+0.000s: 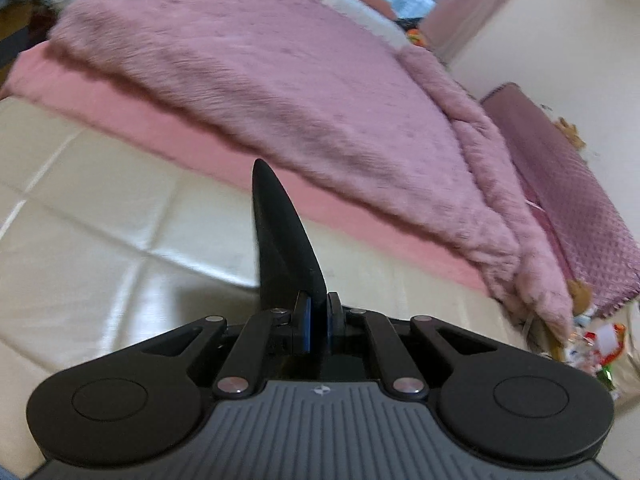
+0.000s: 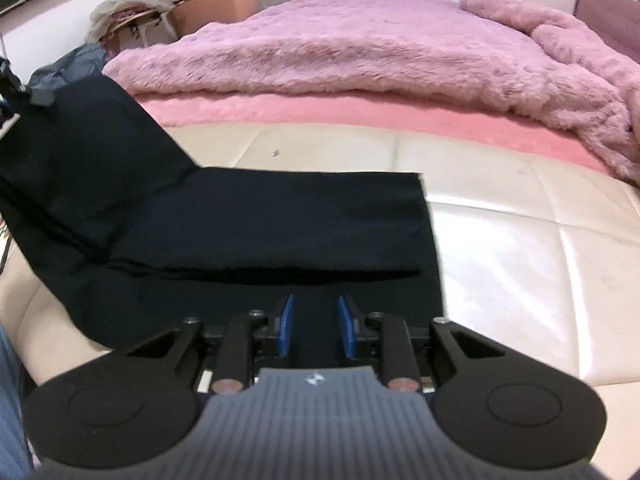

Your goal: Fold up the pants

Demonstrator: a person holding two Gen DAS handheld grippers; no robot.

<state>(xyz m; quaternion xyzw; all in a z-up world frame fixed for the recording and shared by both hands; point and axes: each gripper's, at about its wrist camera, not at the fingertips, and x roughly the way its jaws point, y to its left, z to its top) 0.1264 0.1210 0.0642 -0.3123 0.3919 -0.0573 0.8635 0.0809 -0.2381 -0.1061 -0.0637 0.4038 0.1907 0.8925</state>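
The left gripper (image 1: 319, 322) has its blue pads (image 1: 306, 328) pressed together on a fold of the black pants (image 1: 282, 236), and the pinched cloth stands up from the jaws as a narrow pointed flap, lifted off the cream quilted surface (image 1: 100, 208) below it. Beyond that flap in the left wrist view lie a pink sheet (image 1: 168, 132) and, on top of it, a fluffy mauve blanket (image 1: 288, 80) that runs far across the bed and hangs over its right edge beside a purple cushion (image 1: 568, 184). The left wrist view is tilted and somewhat blurred. In the right wrist view, the right gripper (image 2: 317, 330) hovers just above the near edge of the pants (image 2: 240, 220), its jaws parted with a clear gap between the blue pads (image 2: 286, 330), and nothing sits between them. The pants lie mostly flat on the cream quilted surface (image 2: 520, 240), with one leg stretched to the right and ending in a straight hem near the middle of the scene. A second layer lies along the near edge, under the right gripper. On the left the cloth rises off the surface toward the far left, where it is lifted, though what holds it there is at the frame edge and too dark to make out. Farther off, the pink sheet (image 2: 360, 112) and the mauve blanket (image 2: 360, 40) cover the far half of the bed, with cluttered shelves (image 2: 160, 12) against the far left wall.
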